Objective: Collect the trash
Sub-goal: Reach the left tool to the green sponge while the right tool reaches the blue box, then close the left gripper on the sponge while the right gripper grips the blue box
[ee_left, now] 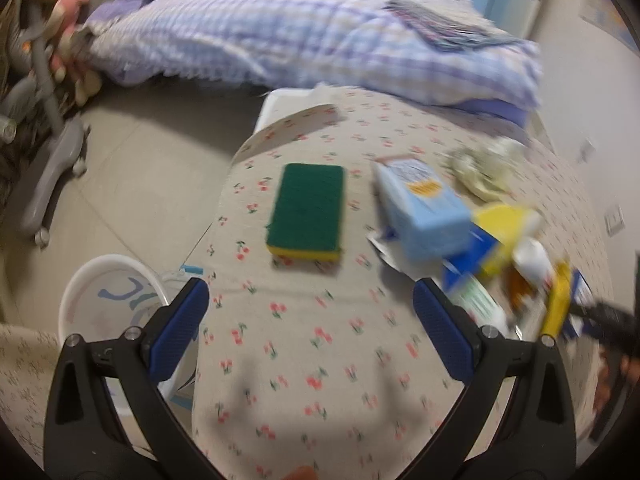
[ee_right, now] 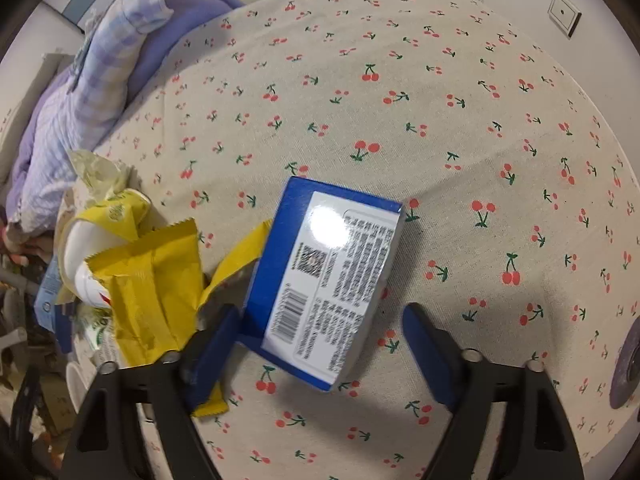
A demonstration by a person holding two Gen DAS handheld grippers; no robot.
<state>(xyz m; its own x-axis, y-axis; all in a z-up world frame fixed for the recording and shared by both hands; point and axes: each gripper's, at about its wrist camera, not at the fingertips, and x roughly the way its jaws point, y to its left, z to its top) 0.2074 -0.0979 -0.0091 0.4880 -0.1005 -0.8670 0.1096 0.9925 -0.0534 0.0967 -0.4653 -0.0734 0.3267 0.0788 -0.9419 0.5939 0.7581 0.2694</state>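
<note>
Trash lies on a cherry-print tablecloth (ee_left: 320,340). In the left wrist view a green and yellow sponge (ee_left: 308,210) lies ahead, with a light blue carton (ee_left: 424,204), a crumpled wrapper (ee_left: 480,168) and a yellow and blue pile (ee_left: 516,248) to the right. My left gripper (ee_left: 312,332) is open and empty, short of the sponge. In the right wrist view my right gripper (ee_right: 320,344) is open, its jaws on either side of the near end of a blue box (ee_right: 324,276). Yellow wrappers (ee_right: 152,288) and a white cup (ee_right: 80,260) lie to its left.
A white bucket (ee_left: 80,292) stands on the floor left of the table. A bed with a checked purple quilt (ee_left: 300,36) is beyond. A grey chair base (ee_left: 52,172) is at the far left. A grey disc (ee_right: 626,364) lies at the table's right edge.
</note>
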